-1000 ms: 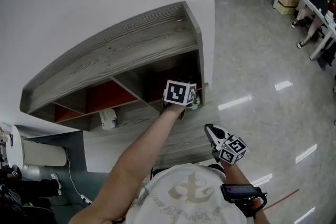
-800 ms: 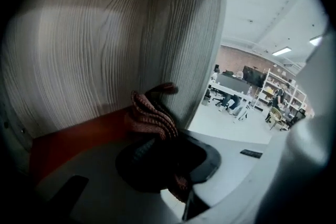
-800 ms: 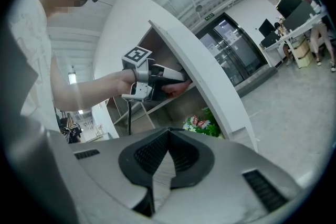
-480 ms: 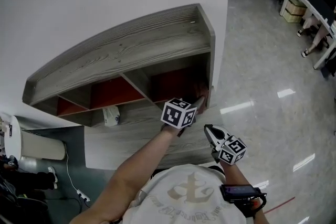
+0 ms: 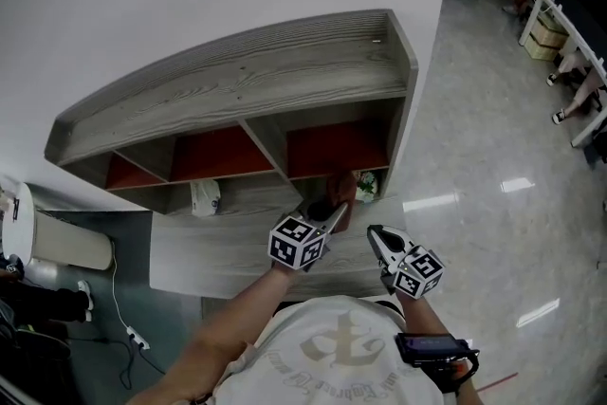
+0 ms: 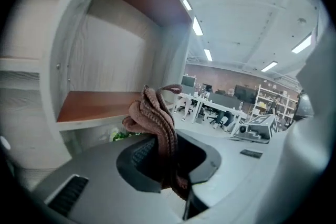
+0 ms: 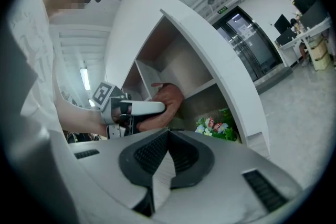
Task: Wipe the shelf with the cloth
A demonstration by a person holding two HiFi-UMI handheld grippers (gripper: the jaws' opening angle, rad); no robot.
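Shelf [image 5: 237, 81] of grey wood spans the upper frame; below its right-hand compartment the left gripper [image 5: 331, 215] has its jaws clamped on the brown cloth [image 5: 341, 191], bunched past the tips. Right of that sits what seems a small flowering plant [image 5: 368, 186], and the right gripper [image 5: 377, 235] is closed, empty.

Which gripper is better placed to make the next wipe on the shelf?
Left. The left gripper is shut on the brown cloth, right at the front of the shelf's right compartment. The right gripper is empty, jaws together, and sits farther back from the opening.
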